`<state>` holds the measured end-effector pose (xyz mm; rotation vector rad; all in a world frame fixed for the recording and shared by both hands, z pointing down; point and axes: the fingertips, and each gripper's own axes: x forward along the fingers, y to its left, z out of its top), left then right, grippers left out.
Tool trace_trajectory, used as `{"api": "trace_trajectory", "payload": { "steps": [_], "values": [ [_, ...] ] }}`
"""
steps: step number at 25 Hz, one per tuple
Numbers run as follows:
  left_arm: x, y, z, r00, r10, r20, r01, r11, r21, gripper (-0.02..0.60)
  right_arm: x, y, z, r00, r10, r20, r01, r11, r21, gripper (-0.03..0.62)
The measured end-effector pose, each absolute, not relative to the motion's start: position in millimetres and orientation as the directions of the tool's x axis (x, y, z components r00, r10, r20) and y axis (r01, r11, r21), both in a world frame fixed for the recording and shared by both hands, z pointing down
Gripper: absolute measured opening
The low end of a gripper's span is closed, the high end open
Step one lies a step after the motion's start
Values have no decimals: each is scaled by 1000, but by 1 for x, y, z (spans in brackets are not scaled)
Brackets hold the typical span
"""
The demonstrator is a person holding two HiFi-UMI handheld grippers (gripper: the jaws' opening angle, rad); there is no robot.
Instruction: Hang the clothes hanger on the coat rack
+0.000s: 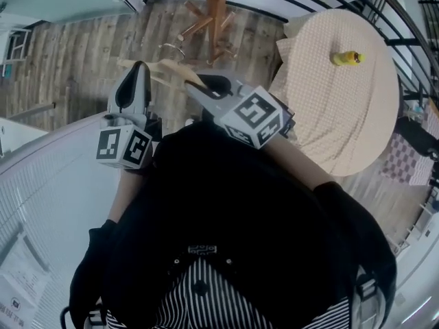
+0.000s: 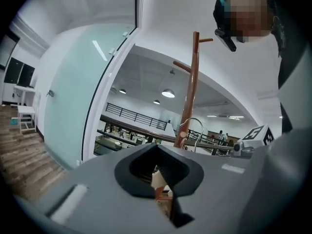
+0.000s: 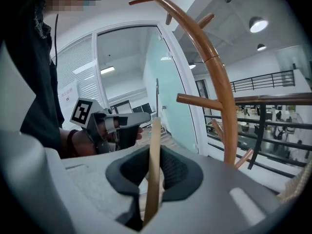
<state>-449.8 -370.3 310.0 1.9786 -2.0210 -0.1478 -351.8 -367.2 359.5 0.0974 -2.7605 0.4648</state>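
A pale wooden clothes hanger (image 1: 167,70) with a metal hook (image 1: 171,46) is held between both grippers over the wood floor. My left gripper (image 1: 140,68) is shut on its left arm; a bit of pale wood (image 2: 158,180) shows between those jaws. My right gripper (image 1: 199,85) is shut on the other arm, whose thin edge (image 3: 154,167) stands upright in its jaws. The brown wooden coat rack (image 1: 217,7) stands just beyond the hanger. Its pole (image 2: 191,89) rises behind the hook (image 2: 195,126) in the left gripper view, and its curved branches (image 3: 218,77) are close on the right in the right gripper view.
A round table with a beige cloth (image 1: 346,108) and a small yellow object (image 1: 346,58) stands at the right. A black railing (image 1: 394,9) runs behind it. A white curved counter (image 1: 48,177) lies at the left, and a glass partition (image 2: 73,106) stands beyond.
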Motion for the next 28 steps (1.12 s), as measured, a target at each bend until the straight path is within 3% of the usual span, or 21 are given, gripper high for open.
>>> {"api": "trace_trajectory", "payload": {
  "steps": [9, 14, 28],
  "values": [
    [-437, -380, 331, 95, -977, 192, -959, -38, 280, 3, -358, -379, 363, -948, -3, 319, -102, 950, -296, 60],
    [-427, -399, 318, 267, -956, 125, -929, -220, 298, 3, -362, -381, 357, -947, -47, 318, -146, 944, -296, 60],
    [-429, -415, 317, 436, -899, 40, -857, -402, 322, 3, -348, -380, 359, -925, -192, 329, -286, 920, -267, 60]
  ]
}}
